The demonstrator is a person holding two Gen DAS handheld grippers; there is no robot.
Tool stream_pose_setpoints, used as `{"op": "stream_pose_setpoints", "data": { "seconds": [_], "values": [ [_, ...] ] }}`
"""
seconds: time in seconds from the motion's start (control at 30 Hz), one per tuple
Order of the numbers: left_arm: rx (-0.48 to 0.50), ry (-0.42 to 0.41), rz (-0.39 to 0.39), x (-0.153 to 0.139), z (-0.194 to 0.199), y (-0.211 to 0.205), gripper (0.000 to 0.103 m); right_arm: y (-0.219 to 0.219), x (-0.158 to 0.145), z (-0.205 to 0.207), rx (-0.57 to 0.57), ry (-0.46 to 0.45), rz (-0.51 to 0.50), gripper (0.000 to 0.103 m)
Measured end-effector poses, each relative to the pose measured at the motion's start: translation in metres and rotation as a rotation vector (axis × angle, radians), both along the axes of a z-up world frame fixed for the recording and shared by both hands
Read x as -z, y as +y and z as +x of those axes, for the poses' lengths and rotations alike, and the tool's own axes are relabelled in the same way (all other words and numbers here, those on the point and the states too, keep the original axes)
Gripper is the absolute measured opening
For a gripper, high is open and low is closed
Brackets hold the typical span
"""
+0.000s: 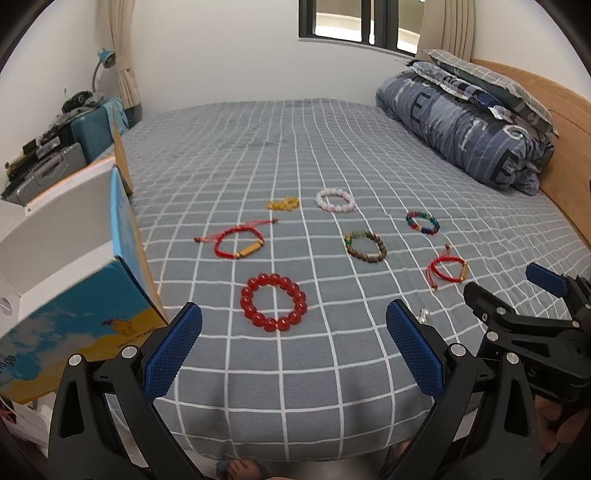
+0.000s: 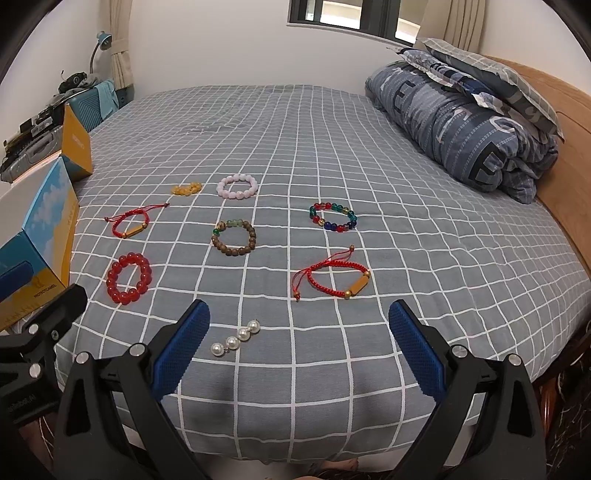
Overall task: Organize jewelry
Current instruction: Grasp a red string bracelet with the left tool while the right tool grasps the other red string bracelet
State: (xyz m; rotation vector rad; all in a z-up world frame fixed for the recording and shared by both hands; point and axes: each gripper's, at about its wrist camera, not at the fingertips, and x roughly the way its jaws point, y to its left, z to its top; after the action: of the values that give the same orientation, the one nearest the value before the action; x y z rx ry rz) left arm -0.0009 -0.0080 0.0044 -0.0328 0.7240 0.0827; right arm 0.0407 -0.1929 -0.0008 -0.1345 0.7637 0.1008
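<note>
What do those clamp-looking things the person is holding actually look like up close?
Each hand-held gripper, left and right, is a black plastic frame shaped like a wide V. Its two fingers end in flat blue pads with a fine gridded texture. Round silver bolts mark the joints. No cables show, and no sleeve is in view.

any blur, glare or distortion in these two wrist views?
Left wrist: strong fisheye bend with dark corners, the blue box at the left edge smeared, the red bead bracelet sharp. Right wrist: same curvature, pearl piece crisp with small highlights, window bright, light soft, shadows faint.
</note>
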Motion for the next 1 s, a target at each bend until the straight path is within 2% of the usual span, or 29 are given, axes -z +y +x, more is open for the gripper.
{"op": "stream_pose_setpoints", "data": {
  "seconds": [0.23,0.33,0.47,0.57,0.77,0.9,1.0],
  "values": [
    [-0.02,-0.052,0.015,-0.036,0.009,0.002,0.097,0.0,-0.027,0.004,-0.004,-0.033,0.008,0.094],
    [-0.031,-0.059,0.0,-0.054,0.022,0.008,0.097,-0.002,-0.038,0.012,0.001,-0.04,0.012,0.094],
    [-0.028,-0.078,0.047,-0.075,0.042,0.007,0.097,-0.006,-0.049,0.03,0.019,-0.048,-0.014,0.094],
    [-0.034,-0.07,0.031,-0.081,0.065,0.014,0.097,-0.005,-0.053,0.05,0.026,-0.043,-0.039,0.094],
    [-0.057,-0.002,0.009,-0.064,0.12,0.028,0.097,-0.005,-0.038,0.09,0.02,0.004,-0.057,0.094],
    [-0.085,0.077,-0.02,-0.03,0.15,0.041,0.097,-0.01,-0.006,0.111,0.018,0.073,-0.066,0.094],
    [-0.11,0.145,-0.012,-0.001,0.168,0.05,0.097,-0.013,0.019,0.121,0.022,0.123,-0.084,0.094]
  ]
}}
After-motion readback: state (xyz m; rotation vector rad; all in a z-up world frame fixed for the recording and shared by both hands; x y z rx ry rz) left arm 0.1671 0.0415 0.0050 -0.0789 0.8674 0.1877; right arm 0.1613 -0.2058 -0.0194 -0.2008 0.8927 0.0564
